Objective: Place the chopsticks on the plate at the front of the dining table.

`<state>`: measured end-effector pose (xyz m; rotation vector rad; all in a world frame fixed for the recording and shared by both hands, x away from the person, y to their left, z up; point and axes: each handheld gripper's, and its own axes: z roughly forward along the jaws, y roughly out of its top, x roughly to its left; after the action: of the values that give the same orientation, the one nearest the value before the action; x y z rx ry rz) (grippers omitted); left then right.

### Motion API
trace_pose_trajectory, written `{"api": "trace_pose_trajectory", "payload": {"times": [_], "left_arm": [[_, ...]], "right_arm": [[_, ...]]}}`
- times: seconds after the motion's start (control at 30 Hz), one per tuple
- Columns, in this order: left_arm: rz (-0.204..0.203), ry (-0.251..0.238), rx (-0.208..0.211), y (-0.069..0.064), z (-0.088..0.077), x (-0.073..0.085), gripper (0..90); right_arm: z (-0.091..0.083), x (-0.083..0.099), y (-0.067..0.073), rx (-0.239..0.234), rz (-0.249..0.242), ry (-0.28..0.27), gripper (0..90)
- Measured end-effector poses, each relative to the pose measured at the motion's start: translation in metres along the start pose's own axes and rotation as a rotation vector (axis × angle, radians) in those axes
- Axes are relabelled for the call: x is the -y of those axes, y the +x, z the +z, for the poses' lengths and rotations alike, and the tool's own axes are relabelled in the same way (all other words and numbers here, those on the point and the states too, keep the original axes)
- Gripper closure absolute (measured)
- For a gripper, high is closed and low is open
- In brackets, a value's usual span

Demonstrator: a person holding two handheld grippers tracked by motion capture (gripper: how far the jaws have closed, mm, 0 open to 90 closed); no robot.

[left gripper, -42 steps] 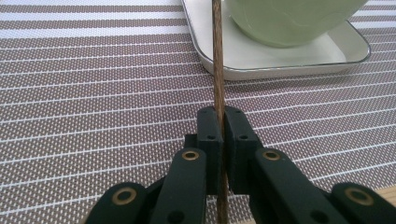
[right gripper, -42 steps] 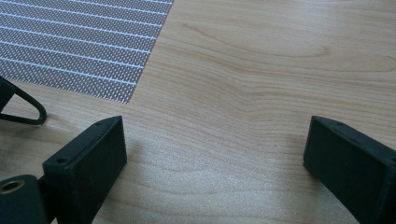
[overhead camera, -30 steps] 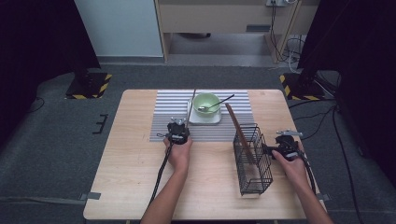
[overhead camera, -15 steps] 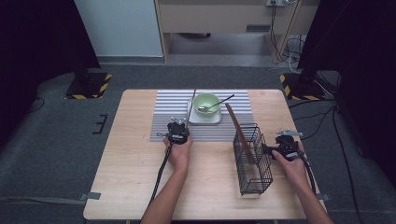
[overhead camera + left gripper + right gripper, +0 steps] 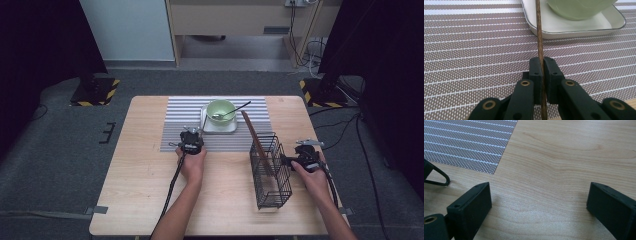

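Bowl [image 5: 220,111] w/ spoon [image 5: 231,112] inside, on tray [image 5: 218,127]; rack [image 5: 270,171] holds spatula [image 5: 256,142].

Bowl [image 5: 220,109] on tray [image 5: 218,127] on mat [image 5: 175,120], basket [image 5: 270,171] to its right.

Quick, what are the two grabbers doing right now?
Left gripper: jaws closed on a thin brown stick.
Right gripper: jaws open, nothing between them, over the table.

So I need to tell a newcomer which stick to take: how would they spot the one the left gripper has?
Start at the striped mat, then the white tray holding the green bowl. Beside it, the left gripper clamps a thin dark wooden chopstick, slimmer than the broad brown utensil in the wire basket.
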<state>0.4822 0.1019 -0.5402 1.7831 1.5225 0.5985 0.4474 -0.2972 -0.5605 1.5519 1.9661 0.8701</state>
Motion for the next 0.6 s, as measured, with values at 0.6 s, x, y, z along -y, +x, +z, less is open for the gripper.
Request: {"api": "trace_pose_trajectory", "payload": {"times": [0.6], "left_arm": [[0.016,0.001,0.013,-0.0063,-0.0005,0.0016,81.4]], "right_arm": [[-0.0002,0.0002,0.0001,-0.001,-0.001,0.001,5.9]]}}
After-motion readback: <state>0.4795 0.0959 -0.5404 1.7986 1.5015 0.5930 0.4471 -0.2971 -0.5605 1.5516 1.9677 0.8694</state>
